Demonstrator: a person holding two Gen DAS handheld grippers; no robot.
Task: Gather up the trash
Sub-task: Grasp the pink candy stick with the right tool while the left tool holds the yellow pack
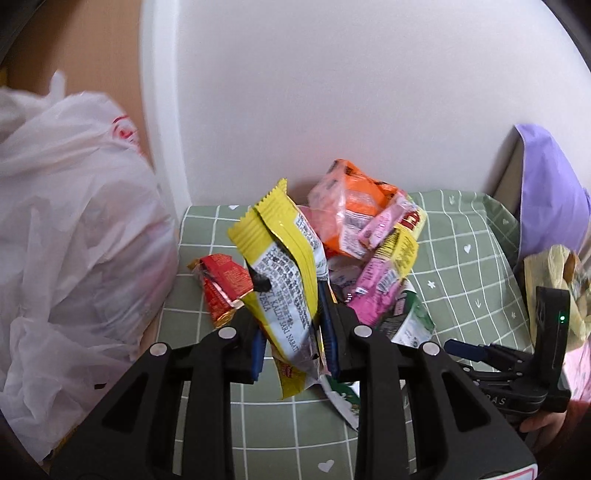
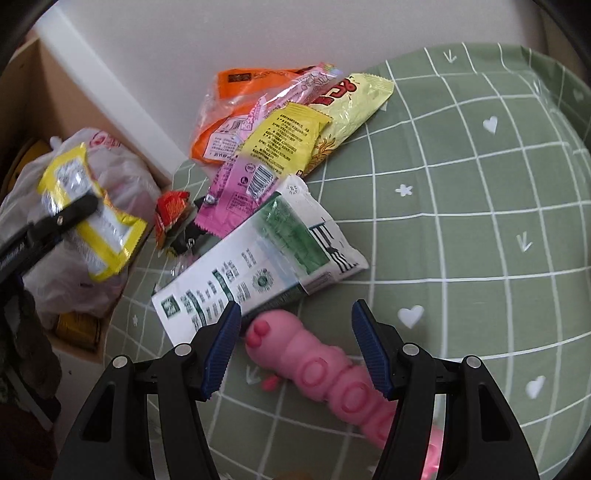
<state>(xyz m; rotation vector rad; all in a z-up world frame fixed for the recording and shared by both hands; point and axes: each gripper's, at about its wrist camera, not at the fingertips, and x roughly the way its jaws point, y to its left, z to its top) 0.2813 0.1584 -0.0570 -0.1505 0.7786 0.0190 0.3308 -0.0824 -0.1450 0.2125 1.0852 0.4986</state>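
A yellow wrapper [image 1: 284,266] is pinched between the blue pads [image 1: 328,328] of the left gripper [image 1: 295,332], the jaws set narrow and pressed on both of its faces; the wrapper stands nearly upright, its crimped top edge uppermost and its lower end hanging below the pads. In the right wrist view the same wrapper is seen held clear of the bed, in front of the white plastic bag [image 2: 74,221] that sits in a cardboard box [image 2: 44,92] beside the bed. The right gripper [image 2: 295,347] is held with its jaws wide and nothing is clamped; a pink toy [image 2: 325,365] lies on the sheet between the fingers, and no pad is seen to press on it. The left fingertip [image 2: 225,332] is placed just at the edge of a white and green pouch [image 2: 266,254], which lies flat on the green checked sheet [image 2: 480,221]. Beyond the pouch, the remaining trash is piled near the white wall [image 2: 258,33]: a pink wrapper [image 2: 236,192], a small yellow packet [image 2: 284,140], a pale yellow bag [image 2: 351,110] and an orange bag [image 2: 229,118], all overlapping. A small red wrapper [image 2: 170,214] lies at the edge of the sheet, next to the box. A purple cloth [image 1: 546,192] is seen at the far right of the left wrist view.
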